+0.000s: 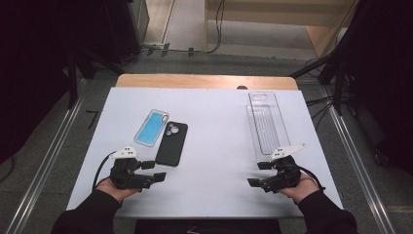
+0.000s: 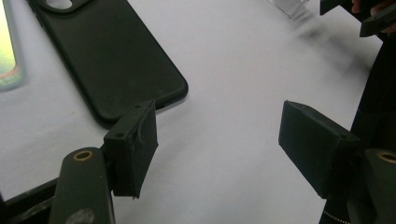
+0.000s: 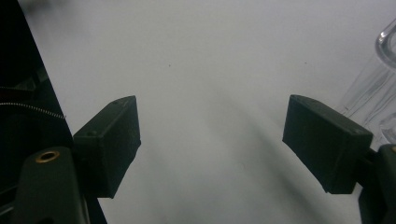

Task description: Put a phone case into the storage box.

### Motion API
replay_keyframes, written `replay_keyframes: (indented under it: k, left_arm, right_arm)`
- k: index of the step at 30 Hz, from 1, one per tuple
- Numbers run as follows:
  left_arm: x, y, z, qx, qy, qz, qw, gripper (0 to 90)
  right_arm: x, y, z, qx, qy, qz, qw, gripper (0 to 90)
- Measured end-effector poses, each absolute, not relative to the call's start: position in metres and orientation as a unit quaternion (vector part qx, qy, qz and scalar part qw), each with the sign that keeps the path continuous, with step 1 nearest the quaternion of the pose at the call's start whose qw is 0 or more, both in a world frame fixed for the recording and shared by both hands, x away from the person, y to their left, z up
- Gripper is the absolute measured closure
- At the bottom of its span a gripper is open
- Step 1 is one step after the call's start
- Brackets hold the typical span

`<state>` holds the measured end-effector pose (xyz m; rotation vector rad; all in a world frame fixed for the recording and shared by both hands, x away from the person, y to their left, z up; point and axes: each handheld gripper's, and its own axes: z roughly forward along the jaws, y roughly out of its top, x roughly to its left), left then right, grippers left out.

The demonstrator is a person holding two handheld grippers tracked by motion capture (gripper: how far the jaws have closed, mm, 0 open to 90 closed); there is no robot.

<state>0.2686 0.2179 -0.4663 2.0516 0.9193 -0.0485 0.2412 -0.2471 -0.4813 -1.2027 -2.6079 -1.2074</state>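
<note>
Beside left gripper (image 1: 157,171), unmarked black case (image 1: 171,143)

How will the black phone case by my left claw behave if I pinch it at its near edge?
The black case looks thin and matte, so it is probably light and grippy. It lies flat on the table, so pinching an edge may be awkward; it may flex or slide.

Left gripper view: black phone case (image 2: 107,56) ahead-left of the left gripper (image 2: 218,140), top end with camera cutout cut by the upper edge; one jaw covers its near corner. Blue-backed case (image 2: 7,56) further left, just a sliver at the frame edge. Other gripper (image 2: 369,18) far ahead-right, blurred and cropped. Right gripper view: clear tray (image 3: 373,88) right of the right gripper (image 3: 212,144), cropped, blurred, outline hard to read.
</note>
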Motion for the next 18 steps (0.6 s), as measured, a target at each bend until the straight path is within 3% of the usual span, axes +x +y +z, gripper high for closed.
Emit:
replay_keyframes:
  k: [6, 18]
  left_arm:
    - [0.2687, 0.2167, -0.4650, 0.824, 0.372, -0.020, 0.427, 28.5]
    - [0.2695, 0.2155, -0.4650, 0.830, 0.374, -0.021, 0.414, 28.5]
  right_arm:
    - [0.2415, -0.2481, -0.4813, -0.387, -0.835, -0.389, 0.029, 17.3]
    - [0.2435, -0.2489, -0.4832, -0.396, -0.838, -0.374, 0.015, 17.3]
